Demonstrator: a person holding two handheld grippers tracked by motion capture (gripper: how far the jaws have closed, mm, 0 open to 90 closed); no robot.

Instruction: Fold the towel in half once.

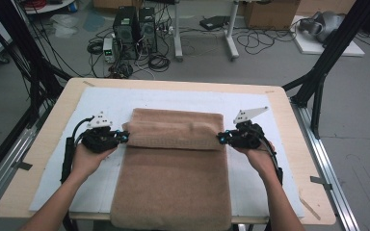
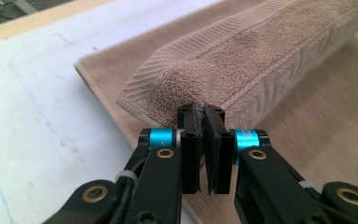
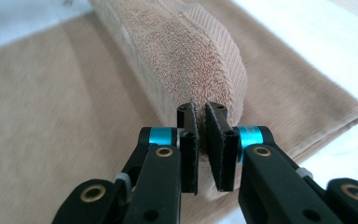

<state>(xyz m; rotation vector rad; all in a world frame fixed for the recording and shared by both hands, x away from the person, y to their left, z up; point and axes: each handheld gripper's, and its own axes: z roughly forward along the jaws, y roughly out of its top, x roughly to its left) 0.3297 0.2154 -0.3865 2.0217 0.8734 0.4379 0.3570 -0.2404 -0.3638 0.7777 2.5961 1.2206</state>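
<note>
A tan towel point(image 1: 173, 178) was seen spread down the middle of the high view, over a white mat point(image 1: 101, 103) on a wooden table point(image 1: 48, 130). Its near end was hung slightly over the table's front edge at the bottom of the frame. Its far part was lifted and folded back, so that a raised fold was formed across the centre of the frame.

The left gripper point(image 1: 124, 137) was placed at the fold's left end, centre left of the frame, and the right gripper point(image 1: 221, 138) at its right end, centre right. In the left gripper view, the jaws of that gripper point(image 2: 201, 116) were seen pressed together on the towel's point(image 2: 261, 60) ribbed corner, with the cloth pinched between the pads. In the right gripper view, the right gripper point(image 3: 201, 114) was likewise clamped on the towel's point(image 3: 186, 51) other corner.

Bare mat was left on both sides of the towel and beyond its far edge, toward the top of the high view. A strip of bare wood was left around the mat. Black frame posts point(image 1: 332, 53) were seen outside the table's far corners, upper left and upper right.
</note>
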